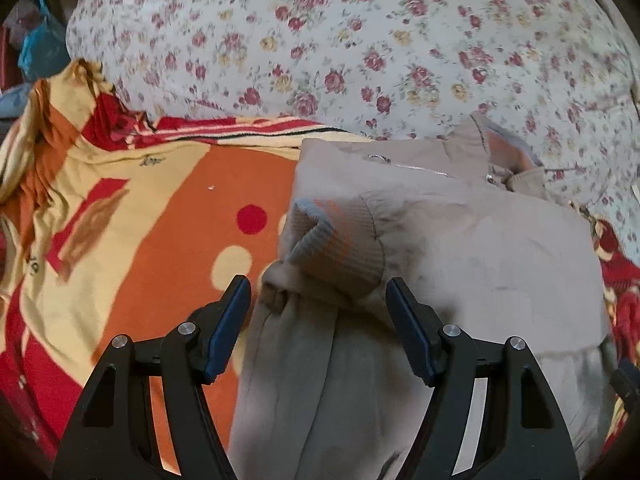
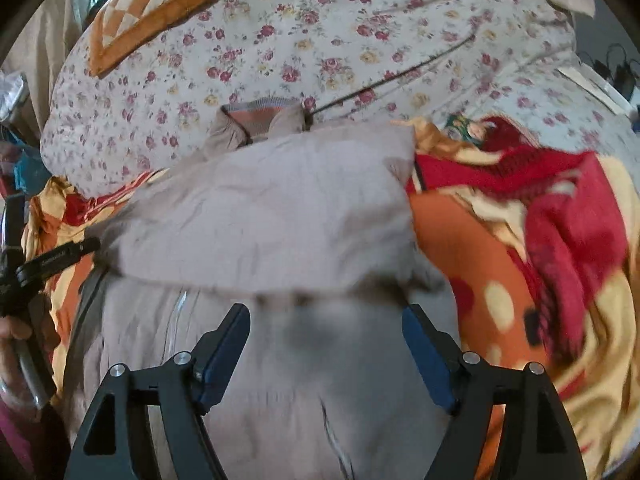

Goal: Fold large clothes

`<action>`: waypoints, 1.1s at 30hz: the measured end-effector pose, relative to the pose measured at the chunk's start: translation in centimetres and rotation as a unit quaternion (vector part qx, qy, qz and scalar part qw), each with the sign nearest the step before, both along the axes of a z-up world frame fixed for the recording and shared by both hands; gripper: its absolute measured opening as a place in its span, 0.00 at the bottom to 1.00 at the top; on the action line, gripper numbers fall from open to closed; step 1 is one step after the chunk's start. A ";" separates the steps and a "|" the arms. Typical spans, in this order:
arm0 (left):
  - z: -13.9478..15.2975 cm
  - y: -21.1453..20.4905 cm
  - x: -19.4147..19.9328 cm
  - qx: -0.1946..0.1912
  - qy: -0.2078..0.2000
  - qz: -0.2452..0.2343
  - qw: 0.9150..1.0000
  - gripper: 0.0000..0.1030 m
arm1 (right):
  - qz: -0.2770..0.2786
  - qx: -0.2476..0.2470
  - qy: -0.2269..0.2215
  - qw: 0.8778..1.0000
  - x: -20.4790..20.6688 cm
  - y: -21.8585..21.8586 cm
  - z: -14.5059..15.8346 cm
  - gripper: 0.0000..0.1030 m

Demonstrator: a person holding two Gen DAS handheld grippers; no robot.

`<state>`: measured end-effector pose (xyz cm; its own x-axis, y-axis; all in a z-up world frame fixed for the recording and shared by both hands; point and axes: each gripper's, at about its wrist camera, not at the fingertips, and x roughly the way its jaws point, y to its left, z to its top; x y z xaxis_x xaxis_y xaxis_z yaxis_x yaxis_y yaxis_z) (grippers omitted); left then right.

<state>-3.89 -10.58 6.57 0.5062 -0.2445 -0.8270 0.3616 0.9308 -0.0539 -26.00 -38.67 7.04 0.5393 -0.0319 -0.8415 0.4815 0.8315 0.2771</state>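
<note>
The beige jacket (image 1: 460,240) lies on an orange, red and cream blanket (image 1: 168,240), partly folded, and serves here as the landmark. To its left, the blanket runs out in polka dots and stripes. Beyond its far edge sits a floral quilt (image 1: 360,40).

Over the jacket's near left part hovers the left gripper (image 1: 318,300), its jaws spread wide with nothing between them. Just ahead of it a ribbed sleeve cuff (image 1: 332,236) lies turned across the jacket's body, near the zip (image 1: 416,168).

Over the jacket's near middle hovers the right gripper (image 2: 326,320), jaws likewise wide and empty. The folded upper panel ends in a blurred edge just ahead of its tips, and the ribbed collar (image 2: 260,116) shows at the jacket's far end. To the jacket's right the blanket is bunched in red folds.

Judging by this, the sleeves are in and the lengthwise fold is in hand. The next move likely calls for both grippers to pinch the near hem and carry it toward the collar.
</note>
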 end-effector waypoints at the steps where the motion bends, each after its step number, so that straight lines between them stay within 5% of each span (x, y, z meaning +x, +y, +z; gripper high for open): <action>1: 0.2 0.2 -0.4 -0.001 -0.004 -0.002 1.000 0.69 | -0.002 0.001 0.000 1.000 -0.6 0.2 0.0 0.74; 12: 0.6 2.1 -4.0 0.023 -0.036 -0.017 0.999 0.69 | -0.005 0.054 0.001 0.999 -4.9 2.3 -0.6 0.74; 21: 0.4 4.0 -6.0 0.033 -0.037 -0.008 0.999 0.69 | -0.018 0.019 -0.014 1.000 -7.1 3.5 -0.2 0.74; 28: 0.2 6.3 -8.5 -0.012 0.026 -0.014 0.999 0.69 | 0.002 0.001 -0.013 1.000 -7.8 4.2 0.6 0.77; 33: -1.3 7.5 -10.7 -0.010 0.061 -0.013 0.998 0.69 | -0.029 0.012 -0.016 0.999 -9.3 2.8 0.2 0.83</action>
<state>-14.57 -3.11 5.23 0.3958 -0.2726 -0.8769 0.3746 0.9198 -0.1169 -35.35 -35.86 7.24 0.5640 -0.0446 -0.8245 0.5200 0.7949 0.3127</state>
